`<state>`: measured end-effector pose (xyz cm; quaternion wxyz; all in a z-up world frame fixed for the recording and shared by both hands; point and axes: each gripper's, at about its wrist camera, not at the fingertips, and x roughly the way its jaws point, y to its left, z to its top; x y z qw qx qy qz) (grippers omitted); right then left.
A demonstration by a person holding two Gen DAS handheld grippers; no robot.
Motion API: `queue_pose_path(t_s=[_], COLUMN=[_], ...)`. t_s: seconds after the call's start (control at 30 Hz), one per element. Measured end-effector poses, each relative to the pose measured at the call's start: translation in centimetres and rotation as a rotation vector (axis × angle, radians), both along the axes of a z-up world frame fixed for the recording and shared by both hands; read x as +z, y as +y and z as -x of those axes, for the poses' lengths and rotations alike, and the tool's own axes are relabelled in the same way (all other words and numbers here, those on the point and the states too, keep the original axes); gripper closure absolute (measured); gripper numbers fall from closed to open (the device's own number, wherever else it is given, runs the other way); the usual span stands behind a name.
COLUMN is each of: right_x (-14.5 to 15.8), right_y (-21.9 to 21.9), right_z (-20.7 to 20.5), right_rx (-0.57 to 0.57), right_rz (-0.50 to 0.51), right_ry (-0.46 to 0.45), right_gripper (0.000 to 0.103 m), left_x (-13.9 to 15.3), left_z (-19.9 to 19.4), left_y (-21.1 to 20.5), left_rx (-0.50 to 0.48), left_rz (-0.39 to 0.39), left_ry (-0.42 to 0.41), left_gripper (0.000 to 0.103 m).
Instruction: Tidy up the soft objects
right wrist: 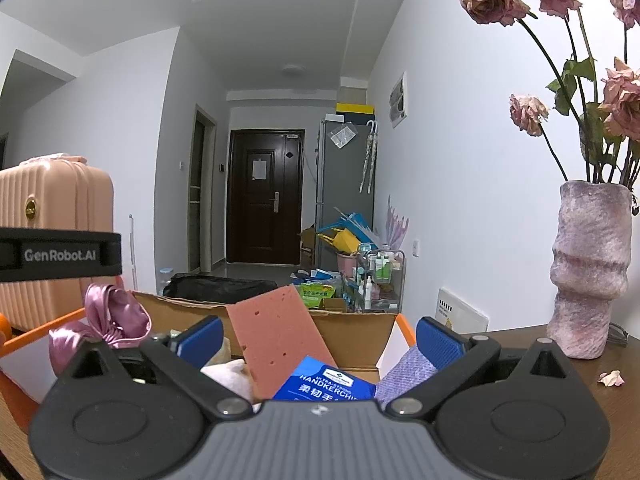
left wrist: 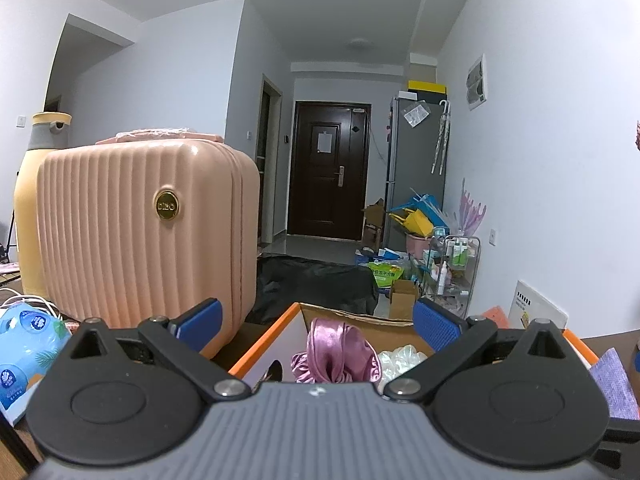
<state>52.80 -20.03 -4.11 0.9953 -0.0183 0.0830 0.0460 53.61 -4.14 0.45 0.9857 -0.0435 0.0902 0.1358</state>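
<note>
Fingers: on the left gripper (left wrist: 316, 318) both blue pads (left wrist: 202, 318) stand spread wide at the lower frame edges, nothing between them, released. Right gripper (right wrist: 320, 334) is the same: pads (right wrist: 438, 340) apart and clear of the items lying between them, gripping nothing.

Task items sit in the orange-rimmed cardboard box (right wrist: 352, 330), lower centre of both views. By size: the pink sponge slab (right wrist: 276, 340) leans upright against the box's far wall at centre; the satin scrunchie (left wrist: 336, 350) sits in the box, lower centre of the left view; the blue handkerchief pack (right wrist: 324, 382) lies at the sponge's foot; the purple cloth (right wrist: 408, 372) drapes at the box's right edge, lower right; a white frilly piece (left wrist: 402, 358) lies just right of the scrunchie.

Judgement on the step: this looks like a release over the box. To do it well, back both grippers straight out with the fingers kept wide, so no pad snags the cloth or tips the leaning sponge.

Hard to make out: the box floor and the lower parts of every item are hidden behind the gripper bodies. A pale soft lump left of the sponge is unidentifiable. A blue patterned pack (left wrist: 24, 356) at the left view's lower left is cut off. Whether the purple cloth lies inside or over the rim, I cannot tell.
</note>
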Motion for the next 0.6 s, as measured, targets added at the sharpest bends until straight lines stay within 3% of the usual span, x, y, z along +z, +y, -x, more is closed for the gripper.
queue_pose_path(t_s=[0.6], right_x=[0.1], right_y=[-0.3], right_z=[2.4], right_rx=[-0.015], right_rz=[0.018], right_ry=[-0.024], right_gripper=[0.000], left_x=[0.0], left_z=[1.3], left_y=[1.0], left_rx=[-0.002], left_rz=[0.004], left_ry=[0.002], left_gripper=[0.000])
